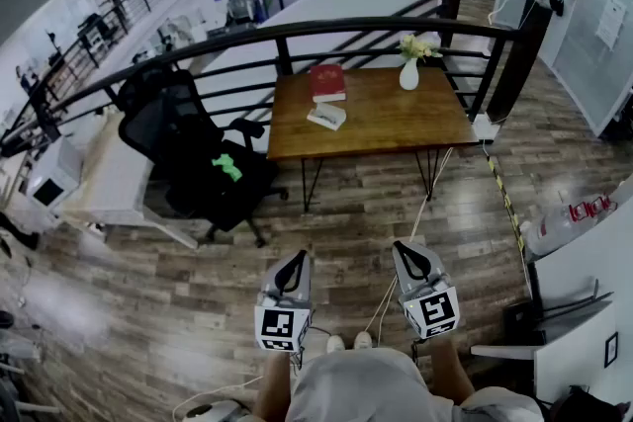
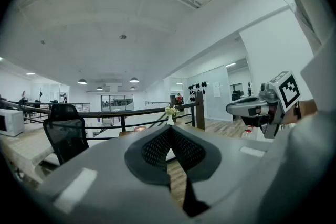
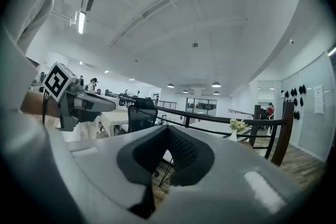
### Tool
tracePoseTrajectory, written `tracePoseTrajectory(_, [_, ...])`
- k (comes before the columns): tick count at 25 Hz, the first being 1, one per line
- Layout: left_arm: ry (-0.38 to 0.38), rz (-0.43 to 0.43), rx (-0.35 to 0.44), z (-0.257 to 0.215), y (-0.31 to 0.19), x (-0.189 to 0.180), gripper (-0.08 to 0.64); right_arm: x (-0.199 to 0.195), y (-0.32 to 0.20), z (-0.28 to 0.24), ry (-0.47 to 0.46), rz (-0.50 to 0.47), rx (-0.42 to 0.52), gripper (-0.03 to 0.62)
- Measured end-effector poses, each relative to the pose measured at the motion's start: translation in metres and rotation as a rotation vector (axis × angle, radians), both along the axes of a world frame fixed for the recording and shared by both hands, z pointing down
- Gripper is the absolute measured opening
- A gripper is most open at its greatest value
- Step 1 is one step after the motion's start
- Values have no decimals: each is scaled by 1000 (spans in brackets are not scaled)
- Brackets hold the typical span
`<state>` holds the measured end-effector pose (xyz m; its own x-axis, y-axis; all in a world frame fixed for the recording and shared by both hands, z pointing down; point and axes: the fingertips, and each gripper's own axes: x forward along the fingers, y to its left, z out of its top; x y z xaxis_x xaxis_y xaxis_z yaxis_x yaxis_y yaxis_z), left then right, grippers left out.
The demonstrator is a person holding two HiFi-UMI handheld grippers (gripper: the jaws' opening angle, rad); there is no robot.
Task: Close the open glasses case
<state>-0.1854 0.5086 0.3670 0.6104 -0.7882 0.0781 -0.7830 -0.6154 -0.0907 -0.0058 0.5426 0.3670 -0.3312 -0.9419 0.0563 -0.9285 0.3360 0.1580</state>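
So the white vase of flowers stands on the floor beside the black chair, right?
No. The white vase of flowers stands on the wooden table, near its far edge, not on the floor; the black chair is left of that table. The head view shows it.

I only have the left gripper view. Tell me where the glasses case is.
Observer: Head view shows the glasses case on the wooden table, just nearer the person than a red book.
Operator: Report the right gripper's jaws.
Observer: Its own view shows the right gripper with jaws together, nothing between them.
Operator: Now the chair seat.
Observer: A small green item lies on the seat of the black chair.
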Motion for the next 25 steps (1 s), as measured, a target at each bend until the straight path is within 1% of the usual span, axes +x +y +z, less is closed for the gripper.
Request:
tracePoseTrajectory(4, [-1, -6, 14, -7, 4, 15, 20, 11, 1, -7, -17, -19, 29, 3])
tracePoseTrajectory(10, [-6, -30, 16, -15, 5, 29, 20, 22, -3, -13, 6, -45, 33, 5])
tracePoseTrajectory(13, [-4, -40, 17, -15, 0, 34, 20, 27, -10, -8, -6, -51, 20, 5])
tracePoseTrajectory(18, [-19, -37, 26, -9, -22, 42, 20, 33, -32, -6, -28, -63, 18, 3])
tracePoseTrajectory(21, [-12, -38, 22, -14, -40, 48, 20, 36, -50, -4, -25, -66, 13, 5])
tracePoseTrajectory(25, [-16, -33, 36, -13, -73, 51, 20, 38, -82, -4, -16, -66, 10, 3])
